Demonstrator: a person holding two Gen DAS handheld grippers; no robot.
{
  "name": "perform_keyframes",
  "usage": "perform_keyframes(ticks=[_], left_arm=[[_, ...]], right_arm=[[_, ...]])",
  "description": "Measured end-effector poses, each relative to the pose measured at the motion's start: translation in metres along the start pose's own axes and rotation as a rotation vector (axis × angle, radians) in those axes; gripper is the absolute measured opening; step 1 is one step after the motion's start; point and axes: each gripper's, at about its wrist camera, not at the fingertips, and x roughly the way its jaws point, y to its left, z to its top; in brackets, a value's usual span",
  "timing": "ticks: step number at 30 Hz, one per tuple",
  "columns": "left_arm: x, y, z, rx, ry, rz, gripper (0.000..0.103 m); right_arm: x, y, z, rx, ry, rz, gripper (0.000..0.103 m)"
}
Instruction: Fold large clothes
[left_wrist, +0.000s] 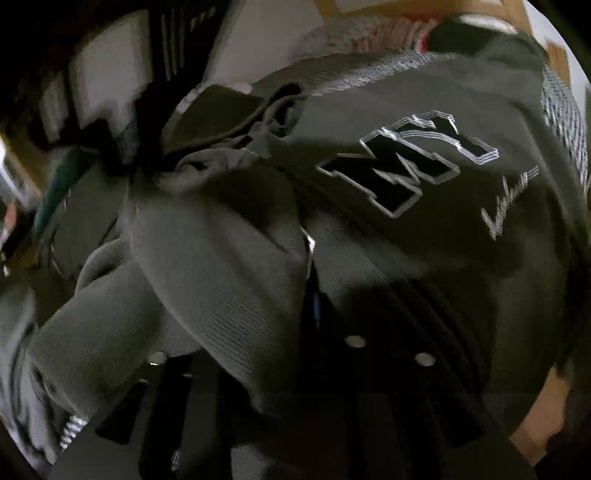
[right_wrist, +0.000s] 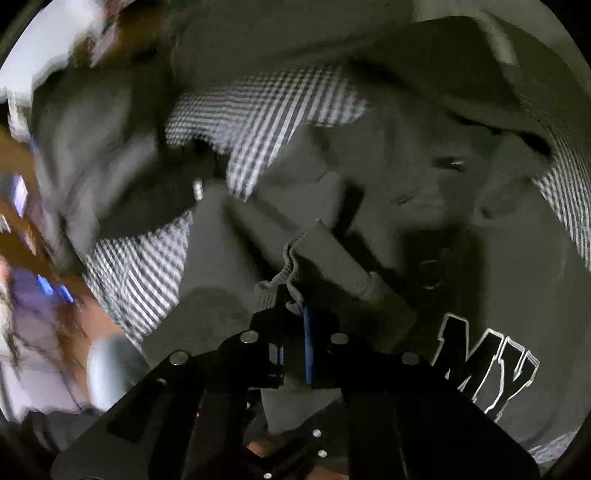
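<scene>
The dark grey-green sweatshirt (left_wrist: 424, 229) lay spread over a checked cloth (right_wrist: 258, 122), filling both wrist views, its black "MY" lettering (left_wrist: 406, 162) outlined in white on the chest. The left gripper (left_wrist: 310, 295) was buried under a bunched sleeve (left_wrist: 207, 258), so I could not tell how its jaws stood. The right gripper (right_wrist: 301, 314) was clamped narrow on the ribbed cuff (right_wrist: 295, 269), which crumpled up between its fingers. Blurred clutter (right_wrist: 33, 258) sat far left
</scene>
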Motion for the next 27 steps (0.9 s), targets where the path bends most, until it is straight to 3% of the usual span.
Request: perform_keyframes(ticks=[2,4,8,10,13,15,17,20,23,24,27], left_arm=[[-0.014,0.013,0.002,-0.086,-0.049,-0.098,0.060],[-0.038,0.028,0.004,-0.174,-0.126,-0.151,0.063],[-0.069,0.047,0.011,-0.278,-0.211,-0.170,0.069],[-0.071,0.050,0.014,-0.308,-0.237,-0.265,0.070],[-0.066,0.034,0.010,-0.295,-0.242,-0.425,0.082],[-0.051,0.016,0.010,-0.277,-0.188,-0.456,0.082],[-0.020,0.008,0.019,-0.325,-0.096,-0.458,0.082],[0.015,0.031,0.032,-0.527,-0.058,-0.432,0.082],[0.032,0.080,0.034,-0.775,-0.050,-0.433,0.080],[0.034,0.092,0.033,-0.822,-0.046,-0.434,0.076],[0.035,0.116,0.028,-0.854,-0.028,-0.410,0.041]], right_arm=[[-0.032,-0.037,-0.010,0.129,-0.112,0.120,0.007],[-0.061,-0.069,-0.021,0.203,-0.217,0.158,0.007],[-0.112,-0.136,-0.044,0.348,-0.404,0.282,0.007],[-0.136,-0.156,-0.052,0.391,-0.484,0.331,0.007],[-0.169,-0.179,-0.059,0.424,-0.585,0.350,0.007],[-0.190,-0.181,-0.056,0.407,-0.617,0.343,0.007],[-0.203,-0.177,-0.055,0.389,-0.638,0.335,0.007],[-0.214,-0.168,-0.057,0.365,-0.651,0.325,0.007],[-0.224,-0.173,-0.067,0.366,-0.663,0.322,0.007],[-0.226,-0.176,-0.071,0.375,-0.670,0.318,0.007],[-0.229,-0.191,-0.082,0.402,-0.688,0.319,0.007]])
